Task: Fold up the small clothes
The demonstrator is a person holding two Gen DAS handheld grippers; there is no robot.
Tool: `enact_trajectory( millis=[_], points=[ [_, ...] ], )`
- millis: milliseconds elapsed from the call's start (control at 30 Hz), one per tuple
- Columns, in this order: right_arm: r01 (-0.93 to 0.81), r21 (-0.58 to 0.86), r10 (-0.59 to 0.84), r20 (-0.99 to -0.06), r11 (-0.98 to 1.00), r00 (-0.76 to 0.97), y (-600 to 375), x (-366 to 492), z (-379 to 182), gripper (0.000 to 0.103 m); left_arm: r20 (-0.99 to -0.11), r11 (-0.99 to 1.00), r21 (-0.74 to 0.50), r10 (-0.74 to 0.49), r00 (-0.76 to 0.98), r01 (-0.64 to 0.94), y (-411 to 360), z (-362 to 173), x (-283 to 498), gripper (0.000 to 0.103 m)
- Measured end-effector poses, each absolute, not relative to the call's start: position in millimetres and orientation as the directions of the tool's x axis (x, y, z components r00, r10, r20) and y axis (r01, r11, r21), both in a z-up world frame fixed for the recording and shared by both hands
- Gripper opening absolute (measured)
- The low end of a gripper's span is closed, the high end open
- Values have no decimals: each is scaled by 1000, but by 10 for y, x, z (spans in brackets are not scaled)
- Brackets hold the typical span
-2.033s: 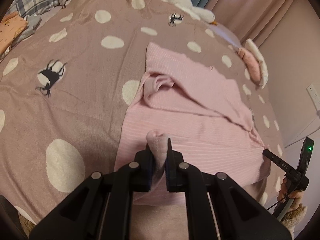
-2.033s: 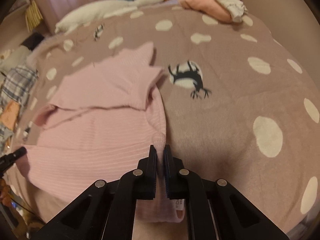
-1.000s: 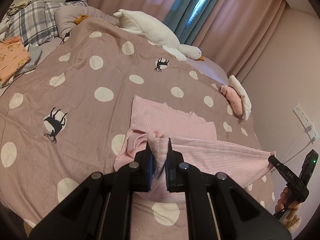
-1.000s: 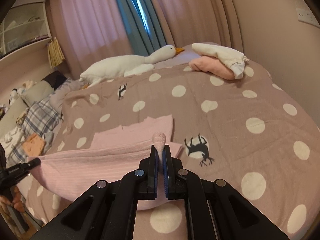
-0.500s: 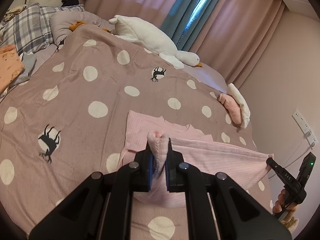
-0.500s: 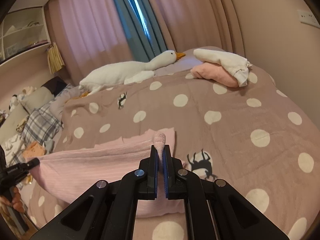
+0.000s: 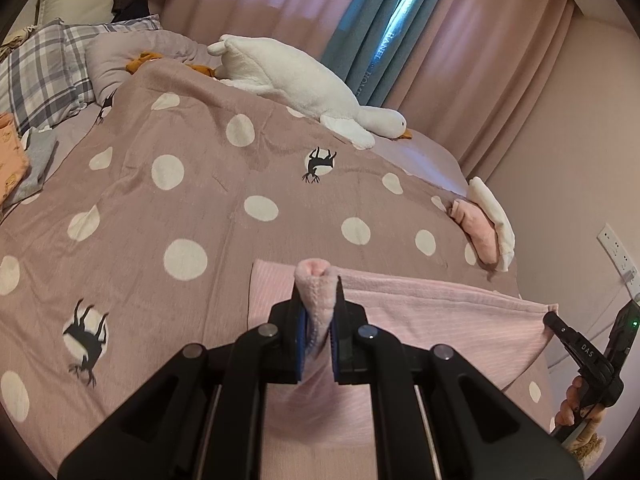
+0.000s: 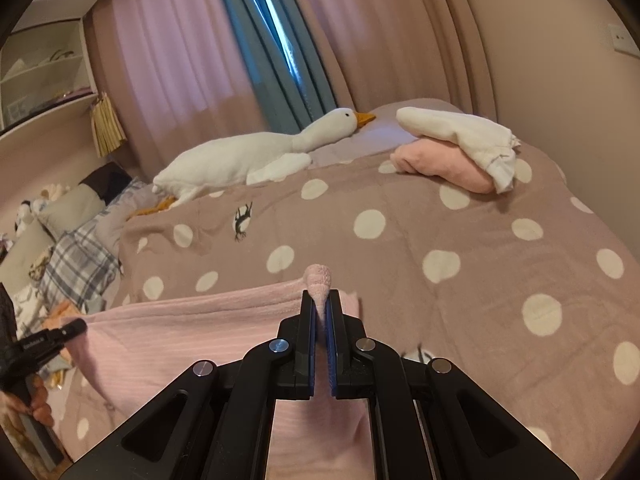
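A bed (image 7: 168, 216) under a dotted mauve blanket (image 8: 460, 280) stands before pink curtains (image 8: 180, 60). One plush goose (image 7: 296, 84) and two folded garments (image 8: 452, 148) lie there. Left hand-held gripper (image 7: 318, 312) and right hand-held gripper (image 8: 321, 320) each clench the pink garment (image 7: 420, 320).

My left gripper (image 7: 318, 322) pinches a bunched corner of the pale pink ribbed garment (image 7: 420, 320), lifted above the mauve white-dotted bedspread (image 7: 180, 200). Right gripper (image 7: 576, 346) grips the far corner. White plush goose (image 7: 304, 84) beyond.
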State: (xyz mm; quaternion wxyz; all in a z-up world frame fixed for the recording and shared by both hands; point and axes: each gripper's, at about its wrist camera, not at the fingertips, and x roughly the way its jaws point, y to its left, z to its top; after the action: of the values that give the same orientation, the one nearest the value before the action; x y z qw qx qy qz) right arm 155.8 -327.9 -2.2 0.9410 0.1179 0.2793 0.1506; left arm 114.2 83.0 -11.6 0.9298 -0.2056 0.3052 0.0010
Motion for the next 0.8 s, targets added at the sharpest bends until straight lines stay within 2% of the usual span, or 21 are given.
enact_trajectory(
  millis=[433,800],
  points=[
    [-204,328,357,-522,922,775,-3108,2233,-105,6,-627,892,-405,-114,771,-198,1032,-347,1905,9],
    [-158,330,340,-622,931,705,-2946,2831,-494,6,-724,901,-350,-86,684,-257,1122,-806,2510,9]
  ],
)
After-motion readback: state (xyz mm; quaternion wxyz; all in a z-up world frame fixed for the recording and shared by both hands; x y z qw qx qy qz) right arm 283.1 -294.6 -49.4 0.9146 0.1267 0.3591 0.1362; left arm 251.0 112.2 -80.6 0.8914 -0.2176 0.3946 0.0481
